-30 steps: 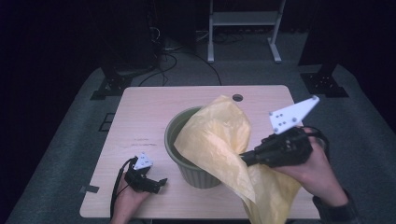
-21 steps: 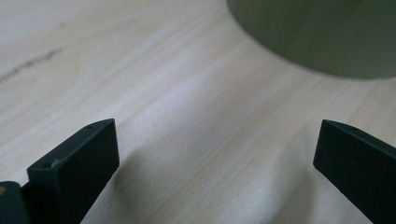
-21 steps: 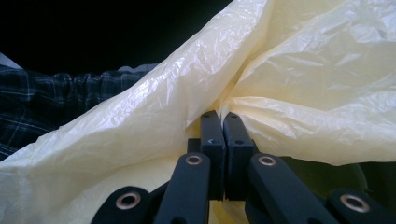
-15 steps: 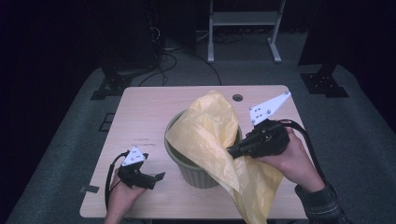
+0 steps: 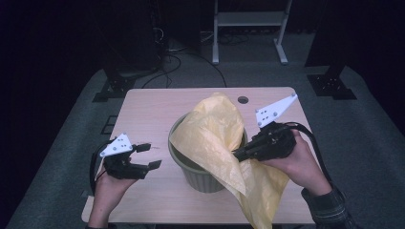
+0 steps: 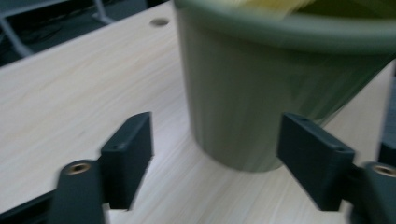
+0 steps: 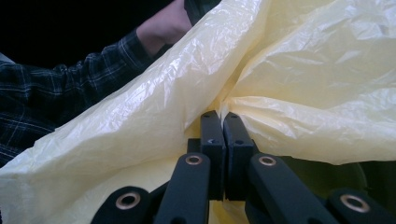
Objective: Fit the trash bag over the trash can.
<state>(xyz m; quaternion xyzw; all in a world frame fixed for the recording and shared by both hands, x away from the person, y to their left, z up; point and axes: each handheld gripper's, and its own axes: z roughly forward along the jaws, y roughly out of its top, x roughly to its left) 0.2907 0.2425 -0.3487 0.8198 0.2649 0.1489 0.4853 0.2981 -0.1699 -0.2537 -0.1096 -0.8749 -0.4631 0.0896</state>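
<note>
the right gripper (image 5: 236, 154) was clamped on the yellow bag (image 5: 215, 138), which draped over the green bin (image 5: 203, 179) standing mid-counter (image 5: 148, 109). the left gripper (image 5: 149, 156), fingers apart and just closing on nothing, hovered beside the bin.

bag (image 5: 215, 138): thin yellow plastic film, crinkled, faintly glossy | bin (image 5: 203, 176): green plastic, matt, ribbed wall | table (image 5: 148, 119): pale wood-grain top, smooth, matt | right gripper (image 7: 219, 122) jaws: black matt plastic, brass-coloured inserts
</note>
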